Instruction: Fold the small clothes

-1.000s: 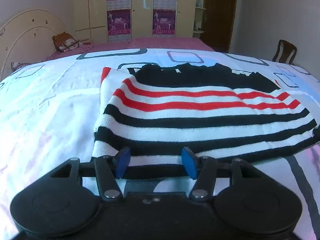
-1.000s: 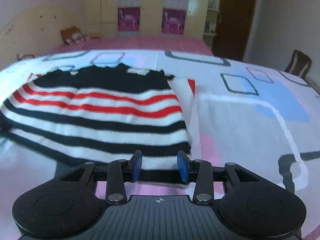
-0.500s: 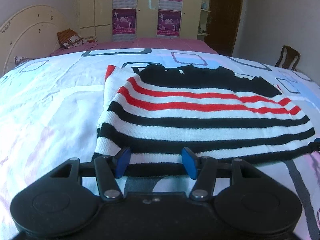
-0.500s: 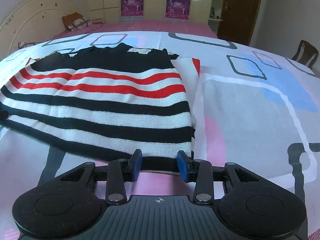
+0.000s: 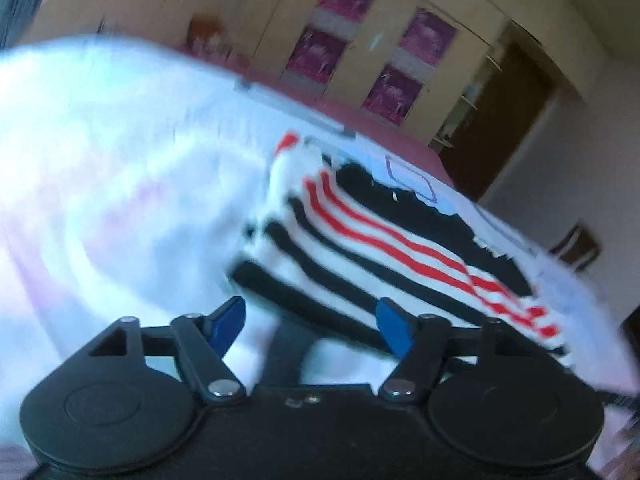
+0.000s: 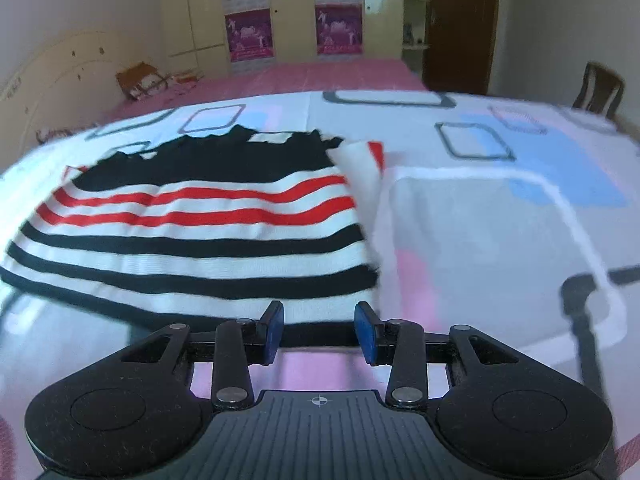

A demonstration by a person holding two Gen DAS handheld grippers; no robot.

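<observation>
A small striped sweater [image 6: 200,236], black, white and red, lies flat on the bed with both sleeves folded in and its hem towards me. My right gripper [image 6: 319,330] is open, its blue pads apart at the hem near the sweater's right corner, holding nothing. In the left wrist view, which is blurred and tilted, the sweater [image 5: 384,248] runs off to the right. My left gripper [image 5: 312,324] is open and empty at the hem's left corner.
The bed sheet [image 6: 500,220] is white with grey squares, blue and pink patches. A headboard [image 6: 60,76] stands at the left, a pillow [image 6: 140,80] at the far end. A wooden chair [image 6: 600,88] stands at the right, and wardrobes and a door behind.
The left gripper has swung and tilted sharply, so its view is blurred and the sweater slants. The right gripper has drawn back slightly and risen. Both stay open.
</observation>
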